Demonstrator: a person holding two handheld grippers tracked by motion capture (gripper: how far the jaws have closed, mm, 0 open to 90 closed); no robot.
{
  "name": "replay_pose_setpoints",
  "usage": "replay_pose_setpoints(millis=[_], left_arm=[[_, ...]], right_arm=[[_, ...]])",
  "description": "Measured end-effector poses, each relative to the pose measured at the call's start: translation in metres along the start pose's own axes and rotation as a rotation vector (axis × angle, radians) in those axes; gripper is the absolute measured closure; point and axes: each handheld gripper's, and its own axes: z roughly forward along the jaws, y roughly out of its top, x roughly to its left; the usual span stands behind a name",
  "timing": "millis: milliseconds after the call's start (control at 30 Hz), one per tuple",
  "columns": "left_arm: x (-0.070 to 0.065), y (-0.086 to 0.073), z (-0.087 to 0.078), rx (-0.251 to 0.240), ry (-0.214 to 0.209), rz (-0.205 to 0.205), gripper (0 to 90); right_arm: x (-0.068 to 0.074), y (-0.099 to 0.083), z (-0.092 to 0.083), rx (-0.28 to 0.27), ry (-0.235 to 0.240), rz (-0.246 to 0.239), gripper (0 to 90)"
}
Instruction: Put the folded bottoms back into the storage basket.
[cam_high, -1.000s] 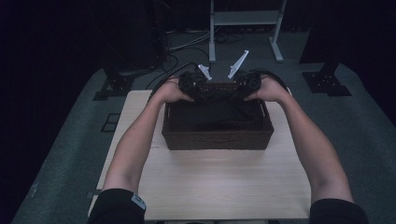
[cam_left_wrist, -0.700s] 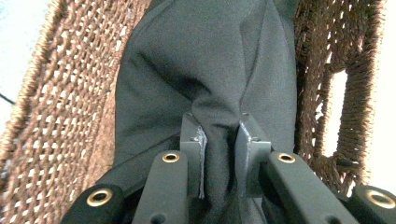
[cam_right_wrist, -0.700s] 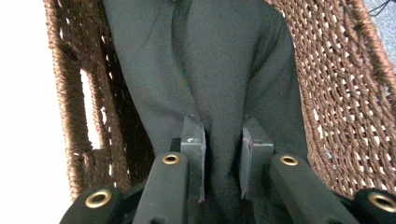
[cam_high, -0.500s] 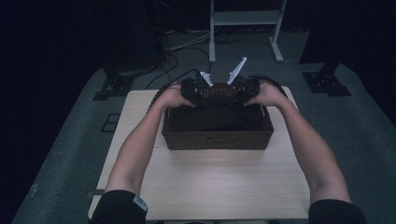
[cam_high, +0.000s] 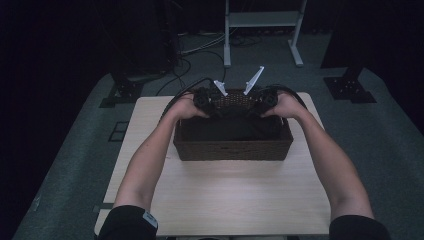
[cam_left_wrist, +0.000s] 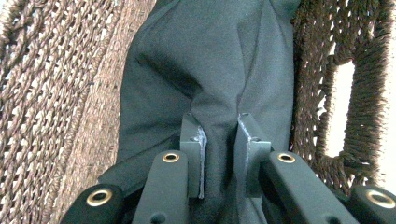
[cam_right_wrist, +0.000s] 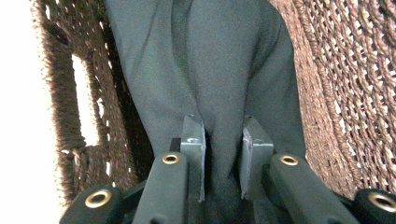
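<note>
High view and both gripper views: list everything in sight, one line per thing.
wicker basket: one, dark brown, middle of the table, handle slots in its end walls.
dark cloth: one, dark grey-green, inside the basket, pinched by both grippers.
table: one, light wood, under the basket.
white stand: one, white, on the floor beyond the table.
floor cables: several, black, behind the table.
left hand-held gripper: one, black, shut on the cloth at the basket's far left.
right hand-held gripper: one, black, shut on the cloth at the far right.
forearms: two, bare, reaching in from the bottom.

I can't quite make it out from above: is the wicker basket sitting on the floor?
No, the basket rests on the pale wooden table, with the floor showing around that table's edges.
</note>
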Motion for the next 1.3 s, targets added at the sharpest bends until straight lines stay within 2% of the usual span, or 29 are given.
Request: replay_pose_setpoints(millis=[400,467,567,800,900,1000,1133,1200,1267,1300], left_arm=[[-0.001,-0.002,0.007,-0.013,-0.001,-0.003,75.9],[-0.002,-0.002,0.011,-0.015,-0.007,-0.014,75.9],[-0.003,-0.002,0.014,0.002,-0.007,-0.008,76.3],[-0.003,-0.003,0.016,0.001,-0.005,-0.016,78.2],[-0.004,-0.004,0.023,0.026,-0.003,-0.014,78.5],[-0.003,-0.005,0.025,0.029,0.001,-0.013,80.0],[-0.001,-0.007,0.025,0.017,0.0,-0.026,79.9],[-0.001,-0.008,0.028,0.023,-0.001,-0.035,77.8],[-0.002,-0.009,0.035,0.074,0.013,-0.025,74.9],[-0.003,-0.011,0.037,0.079,0.017,-0.023,73.7]], right_arm=[[0.0,-0.009,0.007,0.001,0.003,0.014,74.4],[0.0,-0.011,0.008,0.004,0.004,0.016,74.3],[0.0,-0.011,0.011,0.02,0.004,0.014,74.3],[0.001,-0.012,0.015,0.033,0.004,0.014,74.3],[0.001,-0.011,0.02,0.044,0.006,0.012,74.2],[0.0,-0.011,0.024,0.054,0.007,0.015,74.2],[-0.002,-0.013,0.027,0.039,0.01,0.024,74.2],[-0.003,-0.015,0.029,0.038,0.017,0.036,73.7],[-0.005,-0.018,0.034,0.059,0.008,0.052,68.9],[-0.005,-0.019,0.034,0.052,0.001,0.056,67.2]])
